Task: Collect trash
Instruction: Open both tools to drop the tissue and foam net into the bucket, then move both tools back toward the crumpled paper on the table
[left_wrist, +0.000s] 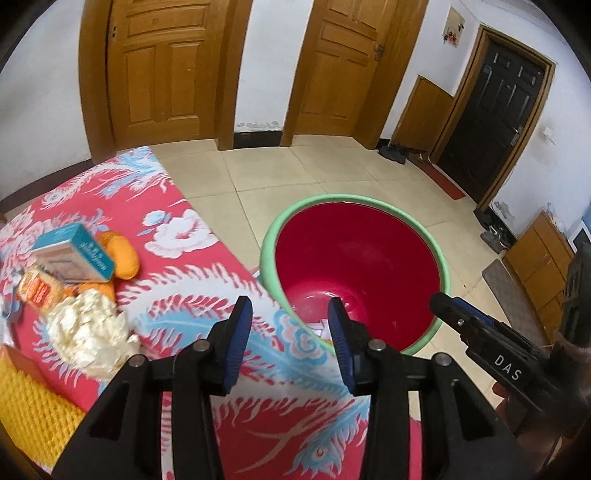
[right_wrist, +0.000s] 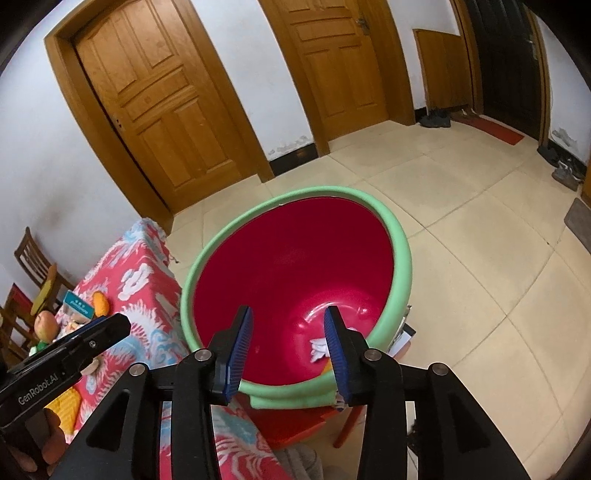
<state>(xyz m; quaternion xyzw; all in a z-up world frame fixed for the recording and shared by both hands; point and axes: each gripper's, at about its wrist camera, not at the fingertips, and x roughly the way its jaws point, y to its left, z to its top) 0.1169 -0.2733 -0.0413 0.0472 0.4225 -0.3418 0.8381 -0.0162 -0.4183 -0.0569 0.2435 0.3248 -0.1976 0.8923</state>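
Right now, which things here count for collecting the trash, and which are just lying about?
For the job:
- red basin with green rim, white scraps already in it
- crumpled white paper on the flowered cloth
- orange wrapper, probably
- left claw and right claw, both open, empty

Lying about:
- teal box
- orange plush toy
- shoes by the dark door
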